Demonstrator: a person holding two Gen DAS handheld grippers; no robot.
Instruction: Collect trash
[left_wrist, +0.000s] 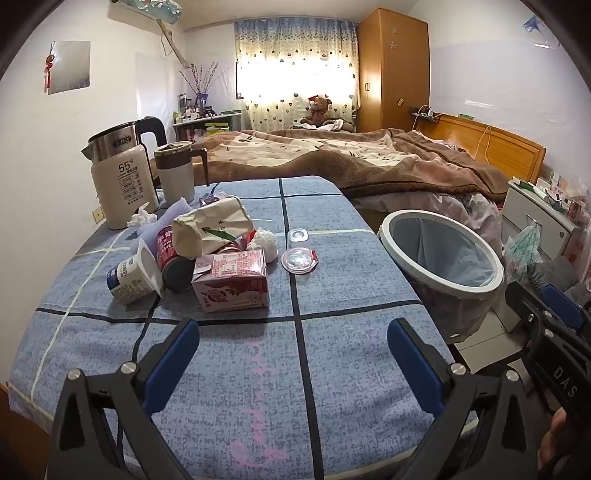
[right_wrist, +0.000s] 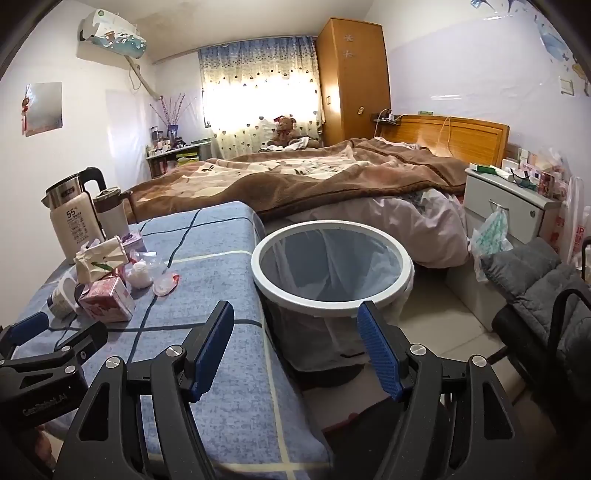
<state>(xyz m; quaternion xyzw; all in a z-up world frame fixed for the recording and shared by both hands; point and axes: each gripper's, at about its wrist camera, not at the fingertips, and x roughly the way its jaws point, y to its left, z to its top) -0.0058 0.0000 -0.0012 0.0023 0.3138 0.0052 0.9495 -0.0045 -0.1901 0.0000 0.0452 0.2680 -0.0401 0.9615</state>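
Both the left gripper (left_wrist: 291, 350) and right gripper (right_wrist: 295, 347) hover released and empty above the near table (left_wrist: 351, 369), the trash heaped beyond around a milk carton (left_wrist: 231, 282), the lined bin (right_wrist: 332, 273) waiting beside the table edge, likely for easy drops.

Left wrist view: mounted behind the left claw (left_wrist: 291, 343), angled downward across the counter (left_wrist: 332, 288), facing the bed (left_wrist: 332, 155) and the curtained window (left_wrist: 295, 74) on the far wall. The clutter on the counter lies near, left of centre; the trash bin (left_wrist: 443, 266) stands at the right, beside the counter edge.

Right wrist view: mounted behind the right claw (right_wrist: 295, 343), likewise tilted down and facing the same far wall, but set further right, straddling the counter edge with the bin near and central.

Shared field: counter, bin, kettle (left_wrist: 122, 177), bed, wardrobe (left_wrist: 391, 66), window. Each view catches the other claw at its inner lower margin.
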